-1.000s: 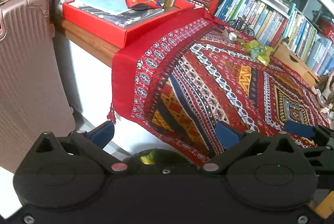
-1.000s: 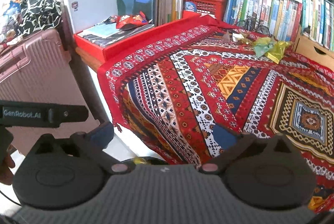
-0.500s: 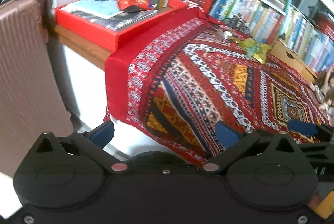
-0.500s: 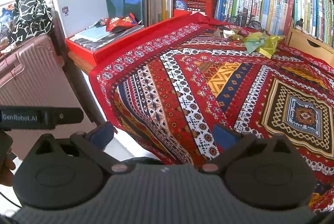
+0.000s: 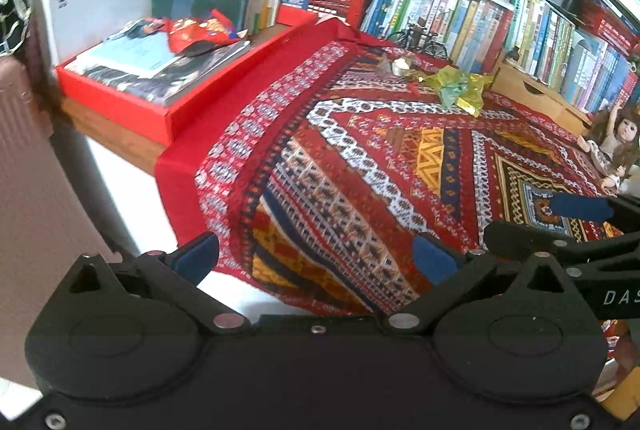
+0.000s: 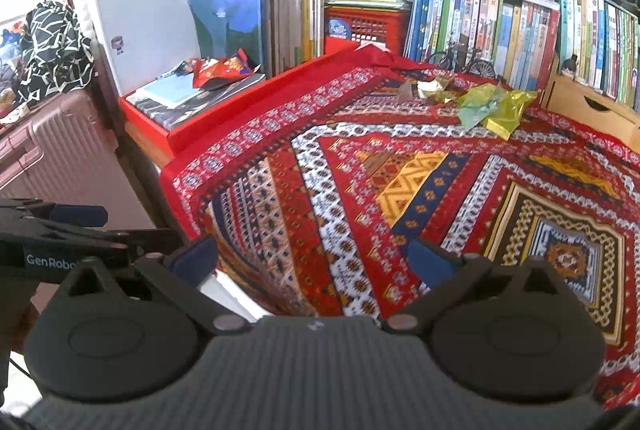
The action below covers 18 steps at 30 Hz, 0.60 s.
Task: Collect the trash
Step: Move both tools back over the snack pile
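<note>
Faintly, "GenRobo" on left gripper, "DAS" on right gripper

patterned cloth, crumpled wrappers, perhaps foil

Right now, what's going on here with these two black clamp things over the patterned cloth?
A person holds a two-finger gripper in each hand, gathering trash. Both the left gripper and right gripper are open and empty, near the front edge of the patterned cloth. Crumpled green-yellow wrappers lie at its far side by the books, untouched.
</note>
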{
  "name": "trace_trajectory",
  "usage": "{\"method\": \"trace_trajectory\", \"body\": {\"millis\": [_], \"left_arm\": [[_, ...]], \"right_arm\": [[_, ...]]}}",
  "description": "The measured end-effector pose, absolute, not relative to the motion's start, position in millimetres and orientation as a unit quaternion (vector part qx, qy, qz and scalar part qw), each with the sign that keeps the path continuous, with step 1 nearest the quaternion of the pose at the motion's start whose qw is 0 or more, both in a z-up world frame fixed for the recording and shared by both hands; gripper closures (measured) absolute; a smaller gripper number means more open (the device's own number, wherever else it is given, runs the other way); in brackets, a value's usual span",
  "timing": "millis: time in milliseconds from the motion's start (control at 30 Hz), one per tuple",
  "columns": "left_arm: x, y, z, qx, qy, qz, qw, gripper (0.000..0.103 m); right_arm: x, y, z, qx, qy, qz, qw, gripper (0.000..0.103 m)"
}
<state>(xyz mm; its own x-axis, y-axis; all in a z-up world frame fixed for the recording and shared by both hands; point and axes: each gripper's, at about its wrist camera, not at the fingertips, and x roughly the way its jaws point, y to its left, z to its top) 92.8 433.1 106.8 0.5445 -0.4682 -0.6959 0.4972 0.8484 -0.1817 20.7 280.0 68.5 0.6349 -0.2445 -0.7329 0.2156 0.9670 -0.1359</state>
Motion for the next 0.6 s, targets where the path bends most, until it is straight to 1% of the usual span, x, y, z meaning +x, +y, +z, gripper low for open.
{"method": "trace_trajectory", "body": {"millis": [167, 367, 600], "left_arm": [[114.2, 410.7, 118.5, 0.028, 0.389, -0.285, 0.876, 0.0], [139.4, 377.0, 155.1, 0.008, 0.367, -0.307, 0.878, 0.0], [178.2, 319.7, 194.4, -0.005, 0.339, -0.331, 0.881, 0.0]], "right_arm": [[37.8, 258.7, 88.9, -0.018, 0.403, -0.109, 0.908, 0.0], [61.0, 227.7, 134.4, -0.003, 0.38, -0.092, 0.921, 0.0], [92.8, 182.8, 178.0, -0.002, 0.351, -0.092, 0.932, 0.0]]}}
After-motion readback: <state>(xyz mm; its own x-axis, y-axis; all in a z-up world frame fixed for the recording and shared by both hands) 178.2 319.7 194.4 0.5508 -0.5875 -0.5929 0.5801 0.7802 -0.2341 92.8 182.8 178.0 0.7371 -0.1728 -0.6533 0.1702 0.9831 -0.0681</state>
